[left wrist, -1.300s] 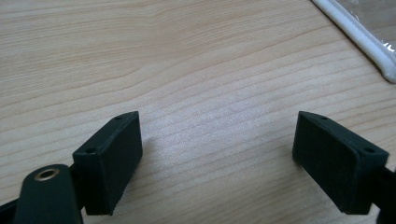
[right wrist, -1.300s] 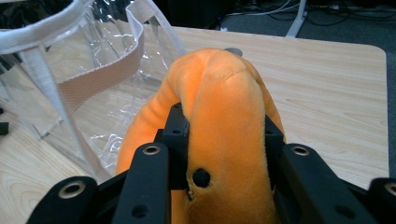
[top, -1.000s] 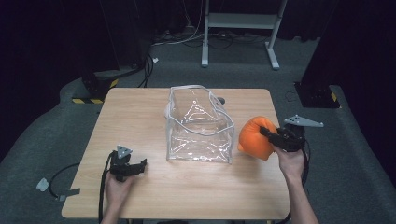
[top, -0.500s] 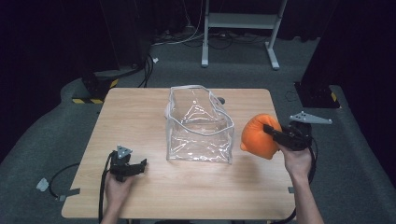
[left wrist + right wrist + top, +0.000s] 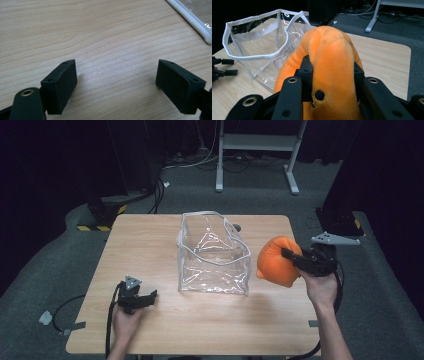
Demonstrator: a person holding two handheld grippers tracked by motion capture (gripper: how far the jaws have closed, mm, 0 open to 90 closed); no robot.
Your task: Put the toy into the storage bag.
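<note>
We see a light wooden table (image 5: pixel 150 240) on grey carpet; beyond its far edge stands a white metal frame (image 5: pixel 257 142) amid tangled cables (image 5: pixel 200 162), a yellow-and-black striped base (image 5: pixel 100 215) sits off its far left corner, and tape scraps (image 5: pixel 46 317) lie near its left side

No readable text, labels, brands or numbers anywhere. Only marking: yellow-black hazard stripes (image 5: pixel 98 227) on a dark base on the floor, about 10 o'clock from the tabletop (image 5: pixel 150 245).
</note>
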